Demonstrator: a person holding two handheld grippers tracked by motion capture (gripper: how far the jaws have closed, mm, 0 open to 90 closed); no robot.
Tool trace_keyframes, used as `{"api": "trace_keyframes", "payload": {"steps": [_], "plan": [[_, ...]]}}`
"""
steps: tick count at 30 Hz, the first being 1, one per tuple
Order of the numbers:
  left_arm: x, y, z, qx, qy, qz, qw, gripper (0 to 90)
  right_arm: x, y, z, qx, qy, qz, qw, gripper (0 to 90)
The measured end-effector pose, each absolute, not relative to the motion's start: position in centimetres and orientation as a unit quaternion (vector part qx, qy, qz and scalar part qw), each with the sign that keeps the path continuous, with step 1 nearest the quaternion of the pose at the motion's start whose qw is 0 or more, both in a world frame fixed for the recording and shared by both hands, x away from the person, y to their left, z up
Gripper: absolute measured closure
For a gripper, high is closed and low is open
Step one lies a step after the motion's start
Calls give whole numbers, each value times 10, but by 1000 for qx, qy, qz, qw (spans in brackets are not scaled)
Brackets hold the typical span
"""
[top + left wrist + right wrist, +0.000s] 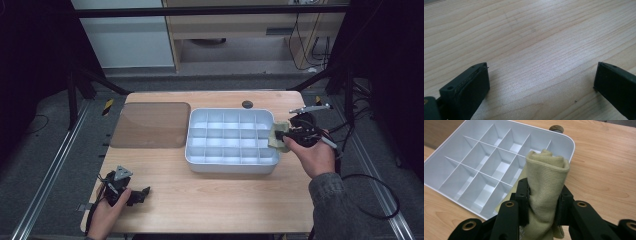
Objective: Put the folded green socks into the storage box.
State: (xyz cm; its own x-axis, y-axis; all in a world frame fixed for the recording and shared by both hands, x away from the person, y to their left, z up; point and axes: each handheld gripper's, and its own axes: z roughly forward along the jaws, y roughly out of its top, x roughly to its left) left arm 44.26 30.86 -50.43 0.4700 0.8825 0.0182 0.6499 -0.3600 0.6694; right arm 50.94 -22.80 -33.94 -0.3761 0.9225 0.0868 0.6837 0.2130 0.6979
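A: High view first, and nearest us, bottom left, the left hand [107, 210] rests on the table [210, 200] with the left tongs [142, 194] lying low by the front edge.

B: Well apart from the tray [232, 167], too. And the right side?

A: The right hand [312, 155] holds the right tongs [280, 135] at the tray's right rim, pinching a yellowish cloth [278, 135]. The cloth sits right against that rim.

B: The tray's white, split into compartments, in the middle of the table. Left of it lies a brownish lid [150, 125], flat, just beside the tray.

A: And a small dark round spot [247, 104] on the table behind the tray.

B: Left gripper view now.

A: Two black jaws rise from the bottom corners, spread wide, bare wood [536, 50] between them. Nothing held.

B: Right gripper view?

A: Closest in, the jaws are clamped on the cloth [546, 190], one pad on each side. It stands bunched and upright between them, its folded top poking above the pads.

B: Behind it the tray [570, 143], with its rounded corner just past the cloth. The compartments in sight have nothing in them.

A: Whether the cloth's loose lower edge touches the rim here, I can't tell.
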Motion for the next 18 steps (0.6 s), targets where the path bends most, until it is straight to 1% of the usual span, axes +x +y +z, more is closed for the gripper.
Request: {"api": "trace_keyframes", "payload": {"steps": [18], "plan": [[441, 308, -505, 798, 479, 196, 308, 0, 518, -214, -350, 514, 779, 300, 199, 700]]}}
